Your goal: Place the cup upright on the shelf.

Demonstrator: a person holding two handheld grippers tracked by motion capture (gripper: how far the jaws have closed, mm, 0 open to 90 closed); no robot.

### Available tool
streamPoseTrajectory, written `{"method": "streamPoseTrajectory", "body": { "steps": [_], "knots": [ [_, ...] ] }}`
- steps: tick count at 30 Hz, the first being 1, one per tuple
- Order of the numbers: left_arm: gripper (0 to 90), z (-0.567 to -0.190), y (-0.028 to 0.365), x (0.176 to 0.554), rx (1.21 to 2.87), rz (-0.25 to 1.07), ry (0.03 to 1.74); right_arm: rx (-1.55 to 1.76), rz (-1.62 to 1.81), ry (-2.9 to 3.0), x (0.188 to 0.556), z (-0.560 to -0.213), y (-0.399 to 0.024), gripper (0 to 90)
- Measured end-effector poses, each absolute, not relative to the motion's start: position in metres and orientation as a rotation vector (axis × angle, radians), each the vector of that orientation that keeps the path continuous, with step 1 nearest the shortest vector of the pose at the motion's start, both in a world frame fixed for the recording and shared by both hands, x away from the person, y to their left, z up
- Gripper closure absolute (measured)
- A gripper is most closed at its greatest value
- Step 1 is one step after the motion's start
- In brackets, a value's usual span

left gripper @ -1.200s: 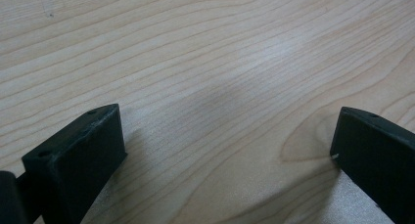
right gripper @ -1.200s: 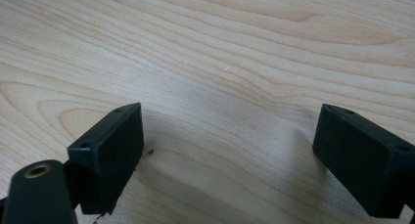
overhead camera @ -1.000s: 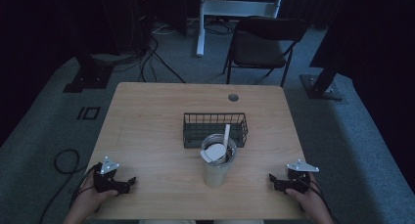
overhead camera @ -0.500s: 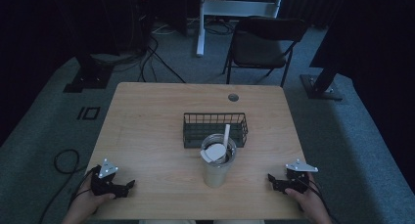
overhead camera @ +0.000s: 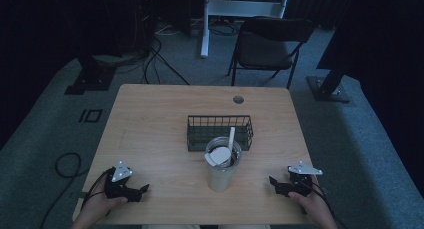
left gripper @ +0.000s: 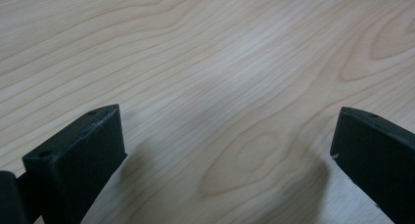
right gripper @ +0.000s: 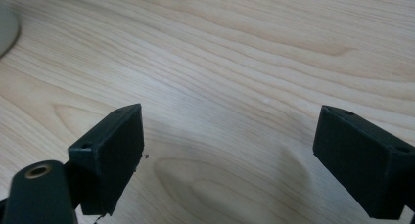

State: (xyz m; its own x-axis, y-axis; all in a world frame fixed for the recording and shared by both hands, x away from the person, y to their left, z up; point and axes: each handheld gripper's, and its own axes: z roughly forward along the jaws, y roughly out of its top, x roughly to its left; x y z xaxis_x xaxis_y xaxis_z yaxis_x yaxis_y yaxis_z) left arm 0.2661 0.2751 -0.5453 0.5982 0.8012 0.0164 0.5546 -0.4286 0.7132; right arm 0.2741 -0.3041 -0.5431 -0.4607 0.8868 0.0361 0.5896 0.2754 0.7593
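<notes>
Landmark for all positions: the clear cup [overhead camera: 222,166], standing upright on the wooden table [overhead camera: 150,124], near the person's edge and about midway across. Inside the cup: a white spoon-like utensil [overhead camera: 230,140] with its handle leaning up past the rim on the far side, and a white rounded piece [overhead camera: 217,156] lying at the cup's mouth. A black wire basket [overhead camera: 219,131] sits just behind the cup; whether the two touch cannot be told. A small round grommet [overhead camera: 238,99] in the table lies well behind the cup, beyond the basket. Left gripper [overhead camera: 139,191]: low over the table well to the left of the cup, held in the person's left hand [overhead camera: 100,204], jaws pointing toward the cup. In the left gripper view [left gripper: 227,150] the jaws stand wide apart with bare wood grain between them; nothing held. Right gripper [overhead camera: 274,183]: well to the right of the cup, in the right hand [overhead camera: 310,204], jaws also pointing toward the cup. The right gripper view [right gripper: 230,150] shows its jaws spread wide over bare table, nothing between them. A pale curved edge [right gripper: 7,31] shows at that view's upper left, probably the cup's base.
</notes>
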Motion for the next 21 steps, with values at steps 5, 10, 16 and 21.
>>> {"method": "streamPoseTrajectory", "body": {
  "steps": [5, 10, 16, 21],
  "knots": [
    [0.0, -0.542, 0.261, 0.268, 2.150, 0.454, 1.014, 1.273, 1.065, 2.178, 0.273, -0.539, -0.295, 11.4],
    [0.0, -0.540, 0.251, 0.270, 2.149, 0.442, 0.979, 1.243, 1.091, 2.198, 0.273, -0.537, -0.286, 11.4],
    [0.0, -0.541, 0.233, 0.271, 2.131, 0.413, 0.918, 1.194, 1.150, 2.221, 0.274, -0.535, -0.273, 11.4],
    [0.0, -0.540, 0.219, 0.273, 2.112, 0.404, 0.870, 1.155, 1.200, 2.237, 0.274, -0.532, -0.265, 11.4]
  ]
}}
